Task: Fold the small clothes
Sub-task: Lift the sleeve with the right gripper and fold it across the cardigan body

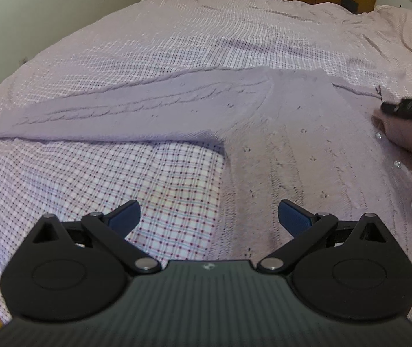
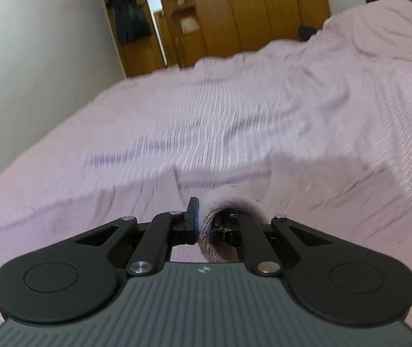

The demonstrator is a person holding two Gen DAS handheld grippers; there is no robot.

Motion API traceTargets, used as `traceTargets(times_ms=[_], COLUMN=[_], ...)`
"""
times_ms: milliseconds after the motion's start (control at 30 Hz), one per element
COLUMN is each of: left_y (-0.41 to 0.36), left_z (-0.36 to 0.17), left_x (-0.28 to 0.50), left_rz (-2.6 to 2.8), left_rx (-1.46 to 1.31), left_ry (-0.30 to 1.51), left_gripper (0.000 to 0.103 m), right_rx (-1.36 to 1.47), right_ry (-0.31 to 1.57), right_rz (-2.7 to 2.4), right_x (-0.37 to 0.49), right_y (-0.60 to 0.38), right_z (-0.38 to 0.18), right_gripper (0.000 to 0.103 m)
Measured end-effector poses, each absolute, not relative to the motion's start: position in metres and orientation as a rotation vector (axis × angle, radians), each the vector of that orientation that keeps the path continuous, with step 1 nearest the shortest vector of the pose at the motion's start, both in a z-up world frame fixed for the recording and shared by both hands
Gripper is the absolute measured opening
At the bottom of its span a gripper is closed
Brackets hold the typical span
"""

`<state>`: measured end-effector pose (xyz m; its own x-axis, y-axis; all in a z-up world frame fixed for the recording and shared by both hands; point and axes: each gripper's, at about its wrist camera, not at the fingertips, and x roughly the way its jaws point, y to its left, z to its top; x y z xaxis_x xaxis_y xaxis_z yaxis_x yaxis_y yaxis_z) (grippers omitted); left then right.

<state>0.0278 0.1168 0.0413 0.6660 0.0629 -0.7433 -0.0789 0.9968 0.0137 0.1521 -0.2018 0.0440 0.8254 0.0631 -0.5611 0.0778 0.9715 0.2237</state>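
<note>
Cardigan (image 1: 292, 150), lilac knit, lying flat on the checked bedspread (image 1: 162, 179), one sleeve (image 1: 136, 107) stretched out sideways from its body. Left gripper (image 1: 209, 217), fingers spread wide, poised over the cardigan's lower edge. Right gripper (image 2: 206, 225), pinching a fold of the cardigan's opposite side. Pearl buttons (image 1: 397, 164) along the cardigan's front.

The left gripper (image 1: 208, 217) has a dark grey ribbed plastic body bearing a small pale diamond logo, two rounded matte black side housings with embossed ovals, black linkage bars pinned by silver round-head screws, and blue textured finger pads (image 1: 125, 215). The right gripper (image 2: 204, 225) is the same build: grey ribbed body, black housings, silver screws
</note>
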Motion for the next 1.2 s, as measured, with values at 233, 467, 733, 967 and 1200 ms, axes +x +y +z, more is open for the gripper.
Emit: traceTargets(times_ms=[233,467,733,967,1200], left_y=[0.11,0.093,0.051,-0.006,-0.063], left_z=[0.039,0.045,0.056,0.062,0.057], left_x=[0.029,0.033,0.041,0.057,0.072], left_rz=[0.066,0.023,-0.04,-0.099,-0.193], left_rx=[-0.008,0.0,0.057,0.111,0.177], left_ry=[0.84,0.823,0.783,0.738,0.674], left_gripper=[0.103,0.103,0.103,0.103,0.103], right_rx=[0.249,0.203,0.199,0.223,0.346], right_ry=[0.707,0.688,0.612,0.575,0.548], right_rz=[0.076,0.101,0.03,-0.092,-0.147], right_x=[0.159,0.116,0.058,0.042,0.038], right_y=[-0.2,-0.202,-0.263,-0.316,-0.362], right_z=[0.007,0.036,0.065,0.064,0.043], right_gripper=[0.052,0.07,0.079,0.08,0.08])
